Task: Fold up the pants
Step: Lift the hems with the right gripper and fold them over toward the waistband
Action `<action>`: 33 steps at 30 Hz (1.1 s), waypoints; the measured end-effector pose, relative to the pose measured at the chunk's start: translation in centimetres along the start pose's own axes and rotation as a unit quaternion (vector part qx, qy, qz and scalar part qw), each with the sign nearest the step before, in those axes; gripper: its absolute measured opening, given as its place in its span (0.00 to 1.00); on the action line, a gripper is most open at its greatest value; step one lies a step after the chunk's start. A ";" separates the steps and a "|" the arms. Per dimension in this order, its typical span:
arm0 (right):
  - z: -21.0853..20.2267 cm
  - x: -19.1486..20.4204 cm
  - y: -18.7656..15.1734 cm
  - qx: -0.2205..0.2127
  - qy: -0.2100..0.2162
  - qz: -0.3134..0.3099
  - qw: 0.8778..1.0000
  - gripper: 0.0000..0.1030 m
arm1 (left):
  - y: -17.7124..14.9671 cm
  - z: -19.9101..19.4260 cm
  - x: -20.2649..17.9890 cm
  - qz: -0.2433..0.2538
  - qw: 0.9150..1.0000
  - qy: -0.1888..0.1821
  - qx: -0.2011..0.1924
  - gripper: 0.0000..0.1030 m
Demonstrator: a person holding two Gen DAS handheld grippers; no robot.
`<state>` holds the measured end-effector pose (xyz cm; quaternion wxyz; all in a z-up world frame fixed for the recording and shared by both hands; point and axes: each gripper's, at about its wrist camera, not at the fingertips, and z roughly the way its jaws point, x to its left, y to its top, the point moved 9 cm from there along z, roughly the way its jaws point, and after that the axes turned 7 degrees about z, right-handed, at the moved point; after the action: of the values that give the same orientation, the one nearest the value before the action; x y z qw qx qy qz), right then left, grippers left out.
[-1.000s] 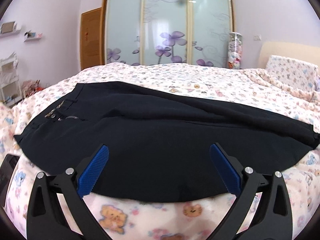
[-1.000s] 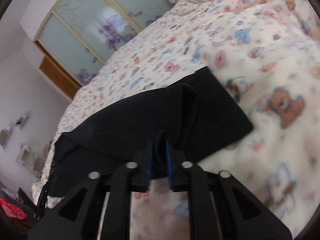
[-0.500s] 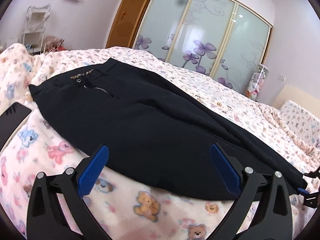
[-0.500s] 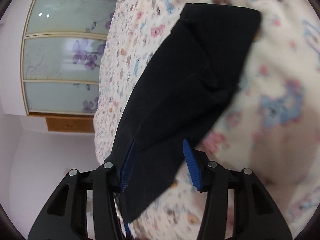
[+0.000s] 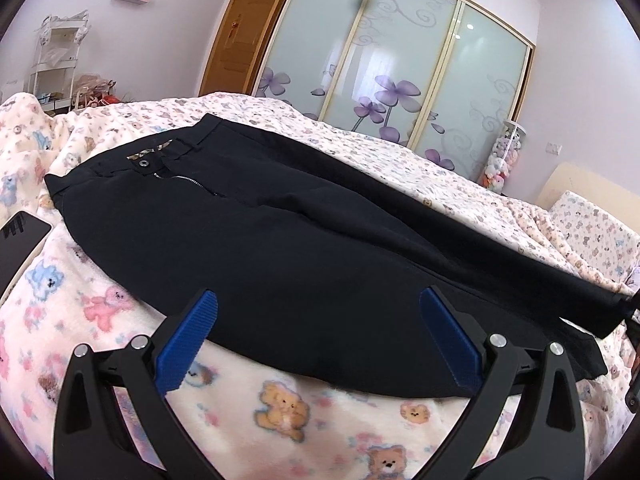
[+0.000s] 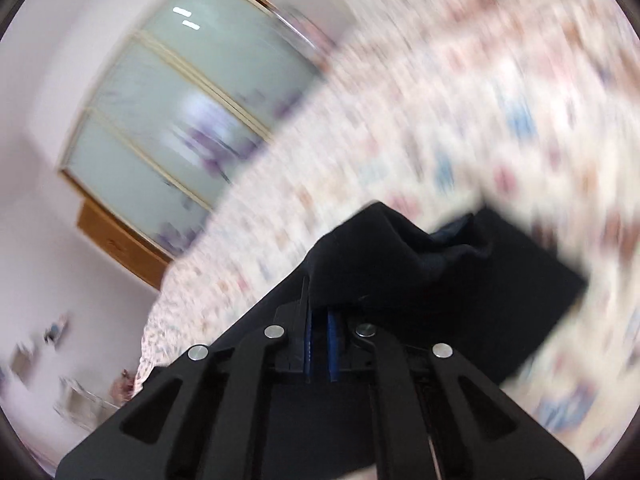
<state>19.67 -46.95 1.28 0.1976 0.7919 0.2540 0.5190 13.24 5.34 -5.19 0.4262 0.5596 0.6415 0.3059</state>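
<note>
Left gripper (image 5: 318,336): jaws wide apart, holding nothing, poised at near edge of black pants (image 5: 288,240) on bedspread (image 5: 280,420). Right gripper (image 6: 320,344): jaws narrow, clamped on pants fabric; view blurred.

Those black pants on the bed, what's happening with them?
A person holding a gripper in each hand is folding the black pants, which lie lengthwise on the teddy-bear blanket. The right gripper is shut on fabric at the leg end and lifting it, in a blurred view. The left gripper hovers open by the near edge, holding nothing.
</note>
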 end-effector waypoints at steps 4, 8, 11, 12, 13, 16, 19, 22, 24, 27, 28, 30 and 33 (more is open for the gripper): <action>1.4 -6.7 -2.8 0.047 -0.082 0.034 0.995 0.05 | -0.1 0.0 0.1 -0.003 1.000 0.000 0.000 0.98; 1.7 -10.6 -6.4 0.115 -0.093 0.123 0.981 0.06 | -0.1 0.0 0.2 -0.005 1.000 -0.001 0.001 0.98; -0.1 -10.2 -6.5 0.141 -0.118 0.144 0.972 0.14 | 0.0 -0.1 0.2 -0.004 1.000 -0.001 0.000 0.98; -0.7 -10.0 -6.7 0.149 -0.123 0.155 0.969 0.15 | 0.0 -0.2 0.1 -0.004 1.000 -0.002 0.000 0.98; -1.5 -9.4 -6.9 0.154 -0.119 0.167 0.966 0.18 | 0.1 -0.3 0.1 -0.004 1.000 -0.002 -0.002 0.98; -2.7 -5.8 -8.2 0.165 -0.070 0.172 0.969 0.35 | 0.3 -0.5 0.1 -0.003 1.000 0.000 -0.007 0.98; -1.9 -0.9 -10.2 0.193 0.007 0.167 0.967 0.69 | 0.7 -0.8 0.0 -0.005 1.000 -0.001 -0.011 0.98; 1.5 5.2 -13.2 0.238 0.076 0.171 0.953 0.51 | 1.3 -1.2 0.3 -0.009 1.000 0.002 -0.018 0.98; 4.0 7.7 -15.8 0.275 0.093 0.197 0.936 0.49 | 2.0 -1.6 0.8 -0.009 0.999 0.009 -0.030 0.98; 7.9 9.6 -18.9 0.305 0.088 0.232 0.920 0.44 | 3.5 -2.4 2.1 -0.010 0.998 0.028 -0.054 0.98; 9.4 10.0 -19.6 0.305 0.084 0.247 0.916 0.40 | 4.1 -2.7 2.7 -0.012 0.997 0.035 -0.062 0.98; 11.6 10.4 -20.2 0.300 0.076 0.265 0.913 0.40 | 4.9 -3.2 3.7 -0.020 0.996 0.047 -0.073 0.98; 13.7 9.5 -20.8 0.290 0.041 0.275 0.916 0.40 | 5.3 -3.5 4.8 -0.036 0.995 0.052 -0.078 0.98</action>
<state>31.35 -25.33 -9.07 -0.2015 0.8311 0.1739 0.4883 12.50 11.35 -0.05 0.4449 0.4850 0.6568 0.3682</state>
